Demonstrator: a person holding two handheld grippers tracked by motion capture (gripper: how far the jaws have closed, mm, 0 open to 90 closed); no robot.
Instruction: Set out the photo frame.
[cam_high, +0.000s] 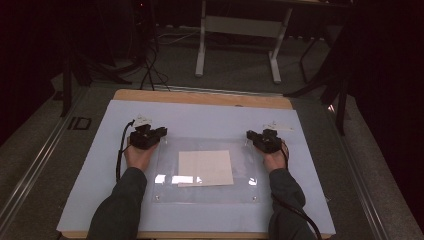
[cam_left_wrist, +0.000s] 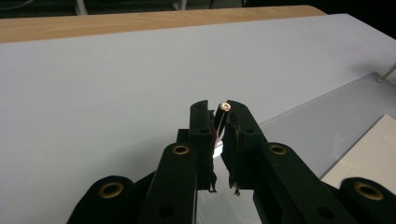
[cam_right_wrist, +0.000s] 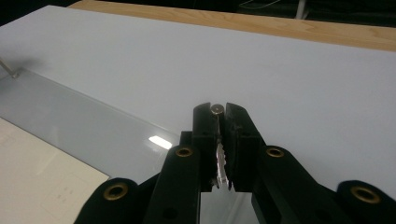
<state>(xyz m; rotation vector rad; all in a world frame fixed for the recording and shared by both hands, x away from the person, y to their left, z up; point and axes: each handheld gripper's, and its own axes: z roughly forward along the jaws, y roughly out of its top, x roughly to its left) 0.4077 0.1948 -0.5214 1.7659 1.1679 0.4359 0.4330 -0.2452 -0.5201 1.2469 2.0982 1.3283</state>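
Observation:
A clear plastic sheet (cam_high: 205, 192) lies on a pale blue mat (cam_high: 200, 117), with a white paper (cam_high: 205, 167) at its middle. My left gripper (cam_high: 161, 133) is shut on the sheet's far left corner, where a small brass screw (cam_left_wrist: 225, 106) sits between the jaw tips. My right gripper (cam_high: 251, 135) is shut on the far right corner, with a screw head (cam_right_wrist: 216, 109) between its tips. The sheet (cam_left_wrist: 327, 126) slopes away from the left gripper (cam_left_wrist: 218, 108) toward the paper (cam_left_wrist: 369, 158). From the right gripper (cam_right_wrist: 217, 110) the sheet (cam_right_wrist: 70, 116) and paper (cam_right_wrist: 37, 182) lie to the left.
The mat covers a wooden table (cam_high: 200, 97) whose bare edge runs along the back. Two small white tags (cam_high: 142, 120) (cam_high: 277, 125) lie on the mat behind the grippers. A white table frame (cam_high: 240, 30) and cables (cam_high: 150, 70) stand on the dark floor beyond.

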